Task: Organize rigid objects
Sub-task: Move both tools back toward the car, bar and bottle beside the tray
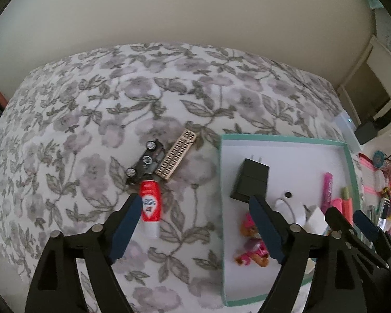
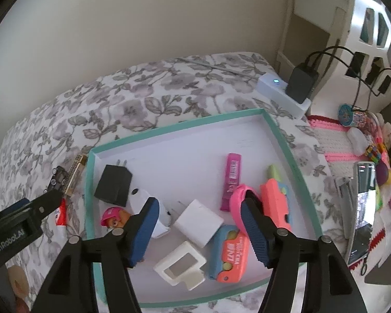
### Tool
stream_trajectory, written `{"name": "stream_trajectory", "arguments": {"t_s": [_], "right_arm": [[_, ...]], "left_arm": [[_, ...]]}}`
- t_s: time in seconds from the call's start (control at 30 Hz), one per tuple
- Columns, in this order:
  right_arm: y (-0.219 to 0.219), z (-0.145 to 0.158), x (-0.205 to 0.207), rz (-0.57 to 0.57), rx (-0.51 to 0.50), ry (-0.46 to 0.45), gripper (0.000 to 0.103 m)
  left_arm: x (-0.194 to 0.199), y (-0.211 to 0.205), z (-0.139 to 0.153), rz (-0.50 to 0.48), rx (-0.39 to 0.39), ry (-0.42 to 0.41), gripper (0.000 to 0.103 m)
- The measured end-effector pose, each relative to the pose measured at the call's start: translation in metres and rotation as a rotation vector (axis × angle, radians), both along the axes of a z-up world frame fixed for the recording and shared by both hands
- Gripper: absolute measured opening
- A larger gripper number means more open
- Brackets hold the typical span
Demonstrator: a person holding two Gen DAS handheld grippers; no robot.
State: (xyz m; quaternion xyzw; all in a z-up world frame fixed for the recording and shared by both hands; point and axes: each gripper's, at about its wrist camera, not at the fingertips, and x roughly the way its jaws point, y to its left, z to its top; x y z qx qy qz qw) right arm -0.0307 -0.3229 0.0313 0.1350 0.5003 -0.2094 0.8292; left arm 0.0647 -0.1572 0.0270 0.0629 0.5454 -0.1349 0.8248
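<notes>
Bed cover (image 1: pixel 96 109): floral, under everything.
Tray (image 2: pixel 281 140): teal rim, holds black charger (image 2: pixel 113 185), white adapter (image 2: pixel 199 223), pink tube (image 2: pixel 232 180).
Left gripper (image 1: pixel 193 224): wide open, empty, above tray edge.
Right gripper (image 2: pixel 198 232): open, empty, over tray.
Toy car (image 1: pixel 144 161): outside tray, beside red bottle (image 1: pixel 150 206).

bedspread (image 1: pixel 117 109): matt floral cloth | tray (image 2: pixel 281 140): smooth matt card, teal rim | black charger (image 2: pixel 113 185): matt plastic | white charger (image 2: pixel 199 223): smooth plastic | red tube (image 1: pixel 150 206): glossy plastic | left hand-held gripper (image 1: pixel 193 224) pads: ribbed blue rubber
</notes>
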Motion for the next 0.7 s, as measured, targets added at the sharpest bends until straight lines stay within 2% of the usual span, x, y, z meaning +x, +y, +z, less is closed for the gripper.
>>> {"name": "stream_trajectory", "arguments": {"t_s": [0.17, 0.23, 0.37, 0.7], "right_arm": [[0.011, -0.002, 0.004, 0.029, 0.008, -0.011, 0.087], [0.014, -0.003, 0.006, 0.042, 0.011, -0.013, 0.091], [0.021, -0.006, 0.009, 0.057, 0.016, -0.010, 0.101], [0.033, -0.007, 0.013, 0.085, 0.020, -0.040, 0.103]], "left_arm": [[0.005, 0.011, 0.000, 0.029, 0.006, -0.016, 0.086], [0.009, 0.018, 0.000, 0.047, 0.005, -0.019, 0.094], [0.015, 0.031, 0.001, 0.082, -0.002, -0.027, 0.094], [0.031, 0.080, 0.003, 0.214, -0.028, -0.059, 0.094]]}}
